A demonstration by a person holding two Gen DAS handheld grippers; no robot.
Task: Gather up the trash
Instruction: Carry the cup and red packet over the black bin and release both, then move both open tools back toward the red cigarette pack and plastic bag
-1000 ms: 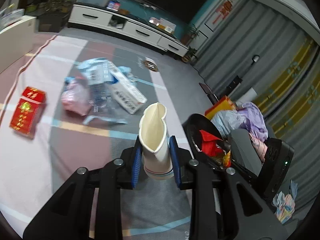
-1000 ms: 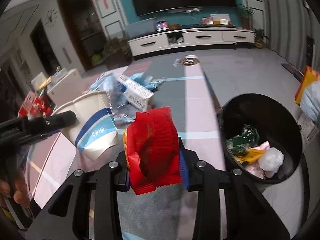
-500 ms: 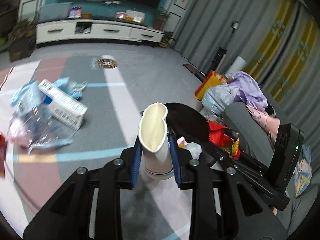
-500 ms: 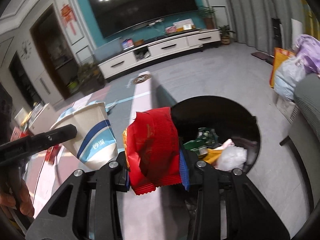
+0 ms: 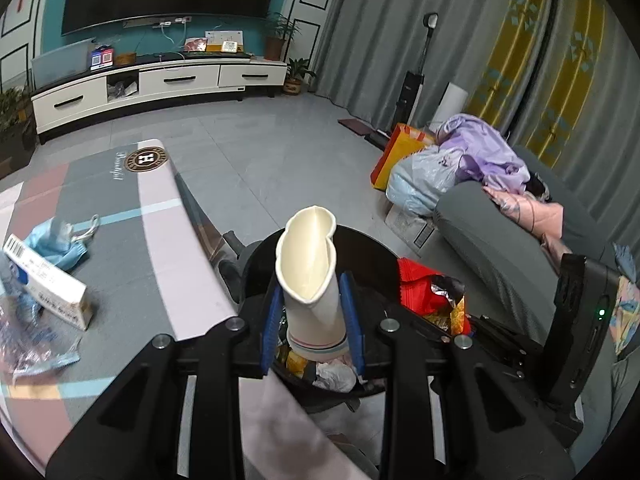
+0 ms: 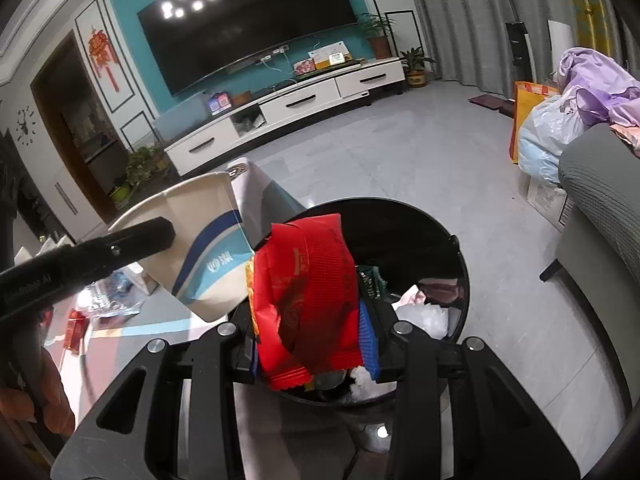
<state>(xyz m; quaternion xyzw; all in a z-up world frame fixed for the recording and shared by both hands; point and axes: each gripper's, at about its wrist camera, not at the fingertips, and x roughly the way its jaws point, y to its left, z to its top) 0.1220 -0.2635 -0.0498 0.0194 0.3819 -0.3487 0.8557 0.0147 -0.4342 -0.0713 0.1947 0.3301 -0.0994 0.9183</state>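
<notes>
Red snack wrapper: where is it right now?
The red snack wrapper is clamped in the right gripper, held over the black trash bin. The squashed paper cup in the left gripper is just to its left.

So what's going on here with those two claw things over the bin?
A person is tidying up litter with a handheld gripper in each hand. The left gripper has its fingers squeezed on a crushed paper cup, and the right gripper is clamped on a red snack wrapper. Both are held over a black trash bin that already has rubbish in it. More litter, including a white box, lies on the floor mat.
</notes>
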